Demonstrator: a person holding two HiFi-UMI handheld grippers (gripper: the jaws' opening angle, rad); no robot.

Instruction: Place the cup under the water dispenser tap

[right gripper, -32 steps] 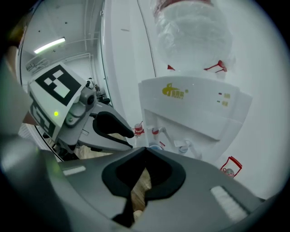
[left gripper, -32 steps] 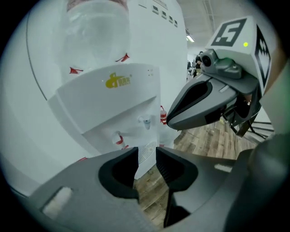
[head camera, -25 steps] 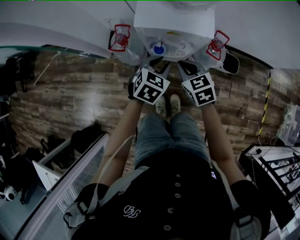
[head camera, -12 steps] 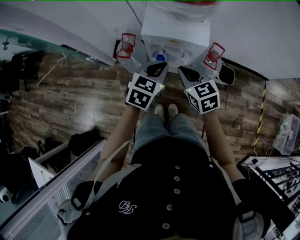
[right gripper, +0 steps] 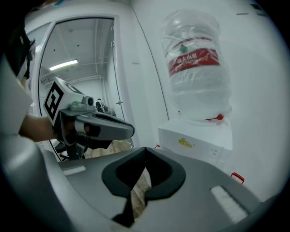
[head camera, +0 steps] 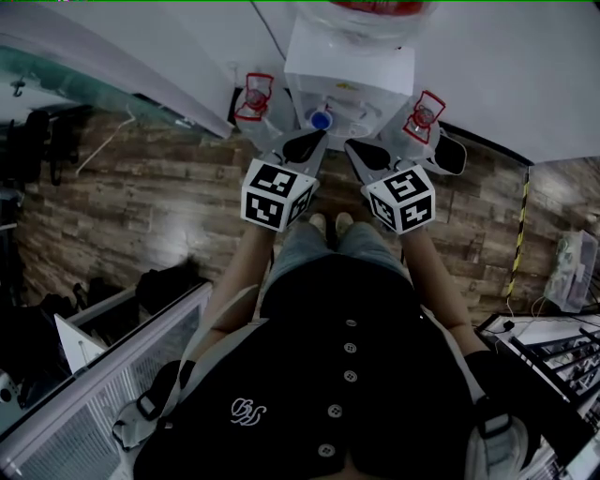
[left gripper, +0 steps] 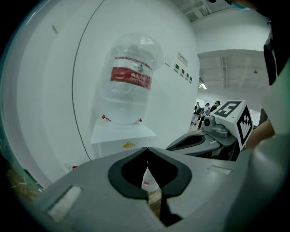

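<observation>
My left gripper (left gripper: 146,149) has just shut its jaws on nothing, and my right gripper (right gripper: 145,149) is shut and empty too, so, as the little blue cup (head camera: 321,120) seems to sit at the front of the water dispenser (head camera: 352,66), I should back away slowly without bumping it.

the head view's top edge cuts off most of the water bottle (head camera: 380,6) above the dispenser (head camera: 349,75).
</observation>
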